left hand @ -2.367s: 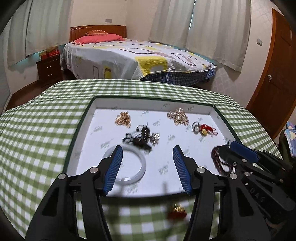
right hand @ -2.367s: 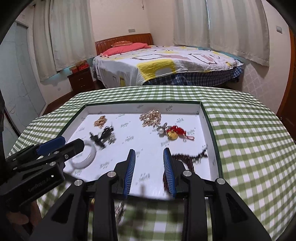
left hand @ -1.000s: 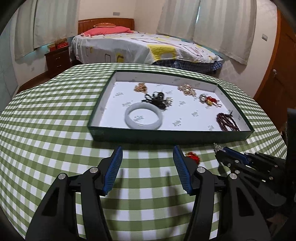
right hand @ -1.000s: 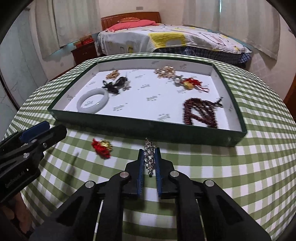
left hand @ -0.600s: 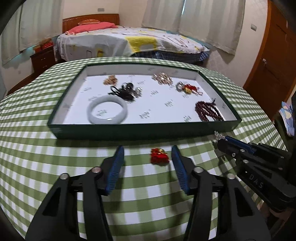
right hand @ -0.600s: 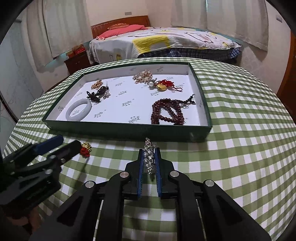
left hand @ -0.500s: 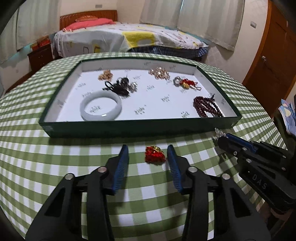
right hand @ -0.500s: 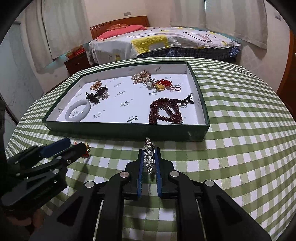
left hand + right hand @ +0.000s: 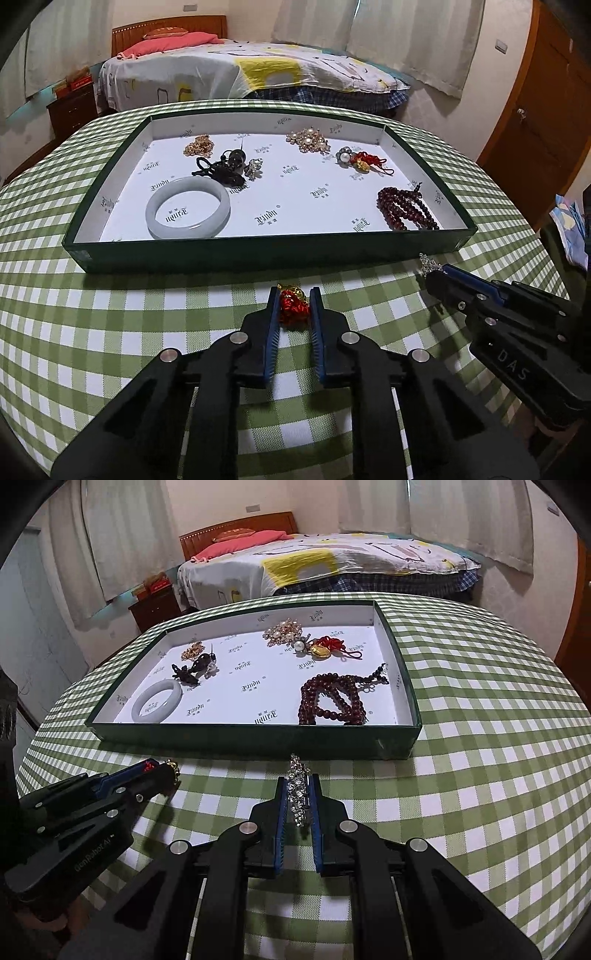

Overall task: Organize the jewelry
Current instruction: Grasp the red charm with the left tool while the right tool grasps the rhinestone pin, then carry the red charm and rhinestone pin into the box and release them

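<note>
My left gripper (image 9: 293, 295) is shut on a red and gold knotted charm (image 9: 293, 305) just above the green checked tablecloth, in front of the green tray (image 9: 266, 248). My right gripper (image 9: 298, 780) is shut on a silver rhinestone piece (image 9: 297, 790) before the tray's near wall (image 9: 258, 743). The right gripper also shows in the left wrist view (image 9: 437, 275), and the left gripper in the right wrist view (image 9: 162, 771). In the tray lie a white jade bangle (image 9: 187, 212), dark red beads (image 9: 404, 214), a black pendant (image 9: 225, 170) and gold pieces (image 9: 307, 139).
The round table's edge curves away on both sides. A bed (image 9: 243, 74) stands behind the table, a wooden door (image 9: 546, 122) to the right and a nightstand (image 9: 74, 107) to the left.
My left gripper moved forward and down and closed on the red charm, which lay loose between open jaws before. My right gripper still holds the rhinestone piece, slightly nearer the tray.
</note>
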{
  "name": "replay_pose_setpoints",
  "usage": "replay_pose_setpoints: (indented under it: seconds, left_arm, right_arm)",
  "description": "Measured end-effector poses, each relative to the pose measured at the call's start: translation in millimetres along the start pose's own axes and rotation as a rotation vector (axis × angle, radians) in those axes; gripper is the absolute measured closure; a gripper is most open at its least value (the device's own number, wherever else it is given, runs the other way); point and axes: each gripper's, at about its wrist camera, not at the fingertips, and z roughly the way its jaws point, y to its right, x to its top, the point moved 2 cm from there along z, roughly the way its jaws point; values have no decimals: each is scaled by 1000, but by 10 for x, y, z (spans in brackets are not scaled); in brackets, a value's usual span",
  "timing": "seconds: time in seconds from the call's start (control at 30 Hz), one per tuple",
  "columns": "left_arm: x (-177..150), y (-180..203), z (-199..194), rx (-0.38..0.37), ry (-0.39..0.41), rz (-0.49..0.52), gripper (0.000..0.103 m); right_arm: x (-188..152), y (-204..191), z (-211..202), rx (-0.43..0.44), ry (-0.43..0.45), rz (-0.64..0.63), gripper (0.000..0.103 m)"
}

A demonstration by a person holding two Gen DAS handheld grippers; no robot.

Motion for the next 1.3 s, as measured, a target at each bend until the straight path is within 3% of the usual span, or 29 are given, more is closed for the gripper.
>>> replay_pose_setpoints:
  seconds: [0.47, 0.83, 1.07, 1.3]
  left_arm:
    - [77, 17, -276, -5, 81, 7, 89]
    - [562, 73, -618, -22, 239, 19, 89]
    - [883, 62, -409, 17, 293, 29, 89]
    - [875, -78, 78, 53, 213, 10, 89]
  right_arm:
    - [65, -69, -187, 26, 55, -13, 91]
    - [469, -224, -431, 59, 182, -45, 91]
    - [808, -324, -283, 57, 242, -69, 91]
    - [839, -288, 137, 38, 178, -72, 91]
